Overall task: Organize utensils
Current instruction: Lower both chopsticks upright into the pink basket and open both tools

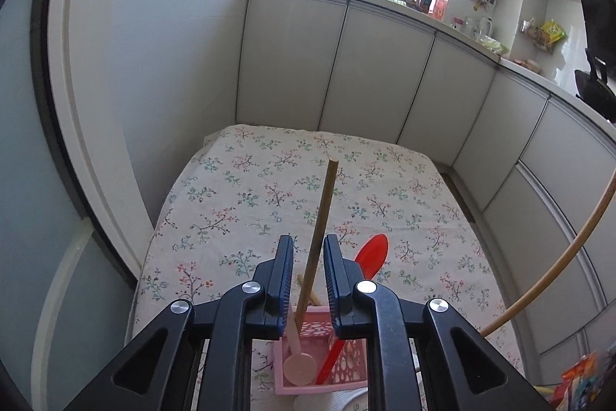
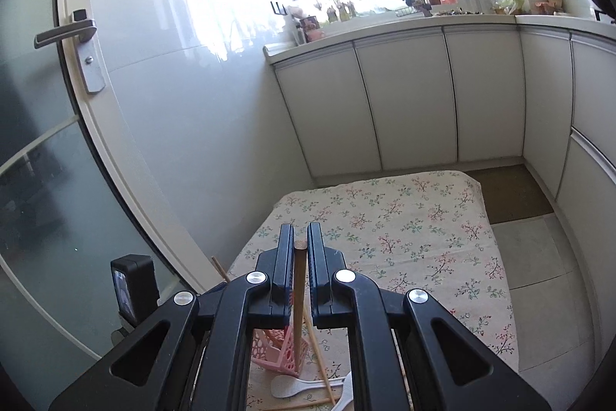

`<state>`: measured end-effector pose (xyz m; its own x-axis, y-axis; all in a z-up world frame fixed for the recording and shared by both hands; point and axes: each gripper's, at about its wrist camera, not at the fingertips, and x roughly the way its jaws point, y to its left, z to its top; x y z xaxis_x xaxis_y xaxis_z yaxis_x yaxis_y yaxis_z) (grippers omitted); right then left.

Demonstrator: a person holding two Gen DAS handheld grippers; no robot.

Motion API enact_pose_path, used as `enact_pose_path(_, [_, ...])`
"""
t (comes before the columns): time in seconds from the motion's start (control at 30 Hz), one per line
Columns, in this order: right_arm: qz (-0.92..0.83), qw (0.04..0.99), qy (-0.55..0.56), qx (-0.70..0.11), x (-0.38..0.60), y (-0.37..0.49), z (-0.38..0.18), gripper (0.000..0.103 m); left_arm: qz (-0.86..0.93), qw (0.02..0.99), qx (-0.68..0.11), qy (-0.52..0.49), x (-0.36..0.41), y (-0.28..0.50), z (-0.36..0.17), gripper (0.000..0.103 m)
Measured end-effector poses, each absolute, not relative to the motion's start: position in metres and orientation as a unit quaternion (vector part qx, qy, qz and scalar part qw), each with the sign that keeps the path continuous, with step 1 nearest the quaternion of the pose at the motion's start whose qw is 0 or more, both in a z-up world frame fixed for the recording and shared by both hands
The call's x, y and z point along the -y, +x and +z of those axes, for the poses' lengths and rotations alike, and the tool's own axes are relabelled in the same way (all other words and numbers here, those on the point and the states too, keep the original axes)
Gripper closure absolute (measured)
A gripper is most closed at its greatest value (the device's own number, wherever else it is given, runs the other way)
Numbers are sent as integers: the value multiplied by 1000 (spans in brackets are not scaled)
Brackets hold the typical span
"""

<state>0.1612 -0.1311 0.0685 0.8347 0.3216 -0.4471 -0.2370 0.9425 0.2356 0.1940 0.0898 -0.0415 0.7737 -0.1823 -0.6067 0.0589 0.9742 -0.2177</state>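
I see the basket [image 1: 308,361] near the table's [image 1: 238,187] near edge; in it stand a wooden spoon [image 1: 321,218] and, to its right, a plastic spoon [image 1: 369,257]. A rice paddle [image 2: 292,386] and chopsticks [image 2: 319,353] lie beside the basket, nearer me.

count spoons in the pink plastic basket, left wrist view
2: pale wooden spoon at left, red plastic spoon at right of the pink basket; more may be hidden.

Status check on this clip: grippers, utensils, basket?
Left gripper open around wooden spoon standing in pink basket. Right gripper shut on wooden stick. Nothing blocking.
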Motion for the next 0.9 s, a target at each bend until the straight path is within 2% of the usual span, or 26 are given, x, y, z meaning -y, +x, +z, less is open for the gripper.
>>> enact_pose_path(0.17, [159,955,79,-237,112,169,79,96,-66,939,-317,-114,-101,179,-27,70])
enact_pose_path(0.33, [179,953,62,-236,84,186,69,96,-45,938,-321,-125,-120,165,-22,48])
enact_pose_path(0.57, [179,954,-6,-241,39,208,30,96,-16,924,-362,-120,-139,168,-38,45])
enact_pose_path(0.9, [182,939,-30,-291,16,232,-18,96,-17,911,-399,-108,-139,170,-56,44])
